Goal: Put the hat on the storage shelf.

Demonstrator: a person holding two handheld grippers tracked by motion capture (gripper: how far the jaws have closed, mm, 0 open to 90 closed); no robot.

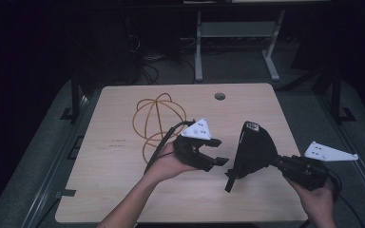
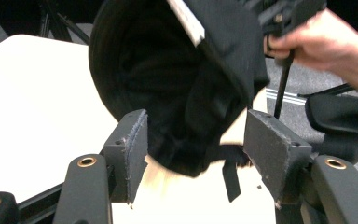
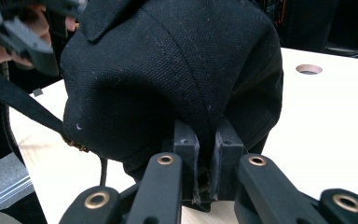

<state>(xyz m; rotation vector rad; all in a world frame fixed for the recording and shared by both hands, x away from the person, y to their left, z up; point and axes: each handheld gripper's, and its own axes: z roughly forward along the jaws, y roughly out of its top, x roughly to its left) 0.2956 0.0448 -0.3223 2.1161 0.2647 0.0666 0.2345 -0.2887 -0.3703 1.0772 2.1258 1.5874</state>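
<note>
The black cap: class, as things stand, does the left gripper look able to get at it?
Probably yes. The left gripper has its jaws open, with the lower edge of the black cap already hanging between them, while the right gripper holds the cap up.

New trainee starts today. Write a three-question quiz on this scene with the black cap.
1. True or false: the right tongs are shut on the black cap.
2. The left tongs are: A) shut on the cap, B) open with the cap's edge between the pads, C) resting on the table.
3. What lies coiled on the table beyond the left hand?

Key: 1 true. 2 B. 3 an orange cable.
</note>
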